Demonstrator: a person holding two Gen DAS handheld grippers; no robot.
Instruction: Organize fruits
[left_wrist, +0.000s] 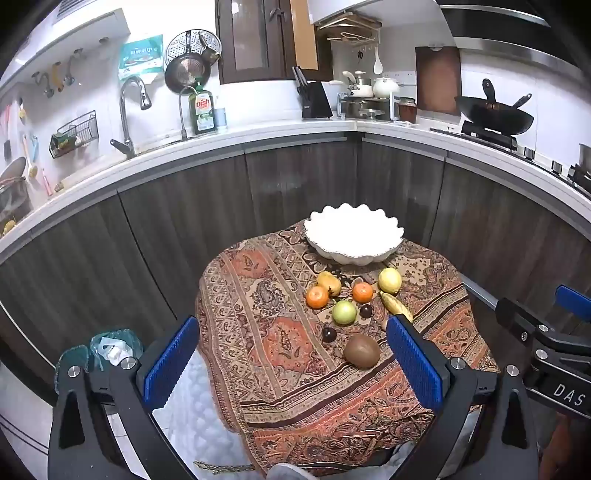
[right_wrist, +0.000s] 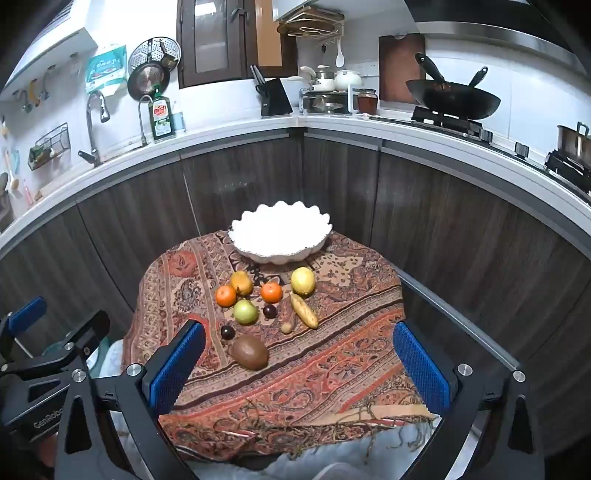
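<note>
On the cloth-covered bench (right_wrist: 332, 369), loose fruits (right_wrist: 251, 352) lie before an empty white bowl (right_wrist: 279, 236); left gripper (left_wrist: 295, 365) and right gripper (right_wrist: 299, 365) hover, jaws wide, holding nothing.

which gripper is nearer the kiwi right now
Left, by a little. The kiwi lies between the open left gripper's fingers, close to its right finger. The right gripper, also open, has the kiwi just beyond its left finger. Neither touches it.

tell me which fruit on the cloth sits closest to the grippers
The brown kiwi. It lies alone at the near end of the group, ahead of the small dark plum; all other fruit sit farther back toward the white bowl.
</note>
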